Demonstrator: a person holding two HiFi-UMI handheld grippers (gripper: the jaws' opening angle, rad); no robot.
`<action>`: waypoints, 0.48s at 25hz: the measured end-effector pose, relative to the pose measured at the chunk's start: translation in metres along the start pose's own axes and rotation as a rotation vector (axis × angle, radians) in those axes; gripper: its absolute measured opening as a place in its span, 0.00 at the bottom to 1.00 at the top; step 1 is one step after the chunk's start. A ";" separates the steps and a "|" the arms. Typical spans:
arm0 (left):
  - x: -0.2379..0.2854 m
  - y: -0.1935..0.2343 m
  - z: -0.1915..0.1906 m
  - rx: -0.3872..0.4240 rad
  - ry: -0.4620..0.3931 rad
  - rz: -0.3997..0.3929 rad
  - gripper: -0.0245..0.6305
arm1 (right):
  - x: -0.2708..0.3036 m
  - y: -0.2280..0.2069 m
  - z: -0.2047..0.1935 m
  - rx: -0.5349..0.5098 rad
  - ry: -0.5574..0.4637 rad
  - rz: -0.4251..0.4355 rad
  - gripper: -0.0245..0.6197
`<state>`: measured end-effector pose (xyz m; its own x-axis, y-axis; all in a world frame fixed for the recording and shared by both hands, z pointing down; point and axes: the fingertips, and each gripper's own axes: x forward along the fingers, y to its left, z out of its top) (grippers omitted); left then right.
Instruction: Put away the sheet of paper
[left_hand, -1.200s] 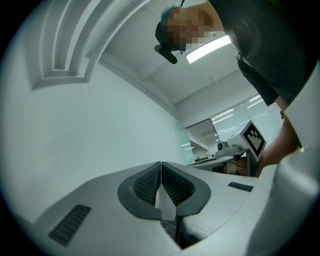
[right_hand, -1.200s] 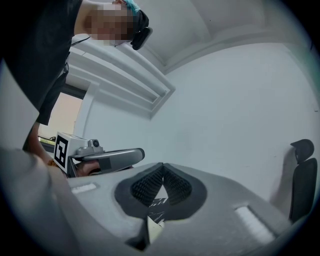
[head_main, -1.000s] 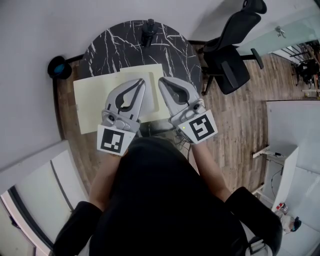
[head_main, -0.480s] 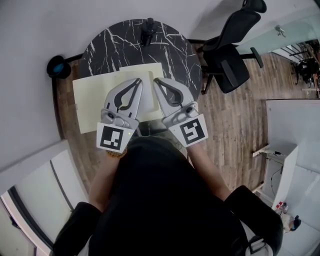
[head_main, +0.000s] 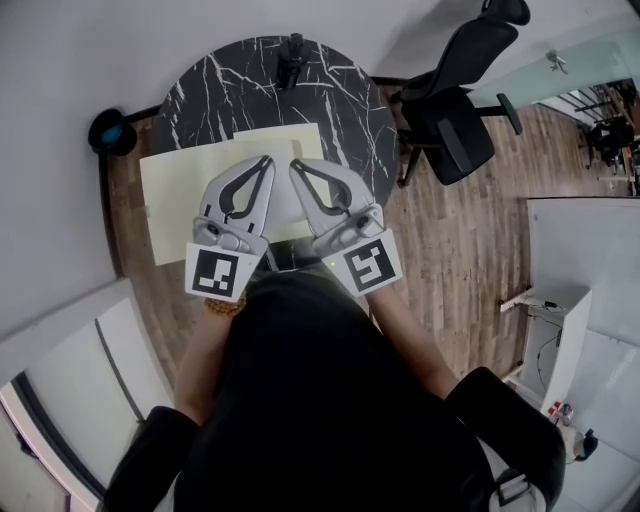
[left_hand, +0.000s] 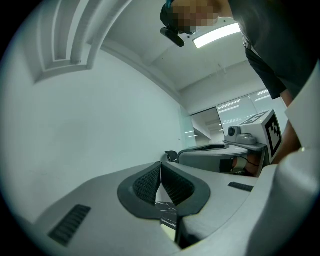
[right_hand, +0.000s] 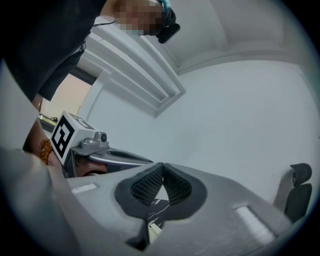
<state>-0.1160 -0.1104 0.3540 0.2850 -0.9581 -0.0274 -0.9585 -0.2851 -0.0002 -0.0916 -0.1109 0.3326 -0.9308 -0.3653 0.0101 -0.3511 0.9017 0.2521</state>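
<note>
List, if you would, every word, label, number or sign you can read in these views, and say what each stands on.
No readable words, brands or numbers in any view.
Left gripper: its left marker cube bears a black-and-white square code pattern, not lettering.
Right gripper: its right marker cube bears a similar pattern, not lettering.
Pale yellow paper: no print visible.
</note>
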 end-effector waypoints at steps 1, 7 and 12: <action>0.000 0.000 -0.001 -0.001 0.001 -0.003 0.06 | 0.000 0.001 -0.001 -0.020 0.002 0.010 0.04; 0.001 -0.004 -0.007 -0.011 0.016 -0.025 0.06 | -0.007 -0.007 -0.008 -0.024 0.021 0.008 0.04; 0.005 -0.008 -0.011 -0.012 0.030 -0.053 0.06 | -0.009 -0.012 -0.009 -0.126 0.026 0.027 0.04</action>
<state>-0.1064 -0.1132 0.3645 0.3355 -0.9420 0.0022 -0.9420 -0.3355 0.0110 -0.0786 -0.1206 0.3382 -0.9364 -0.3484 0.0432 -0.3088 0.8758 0.3709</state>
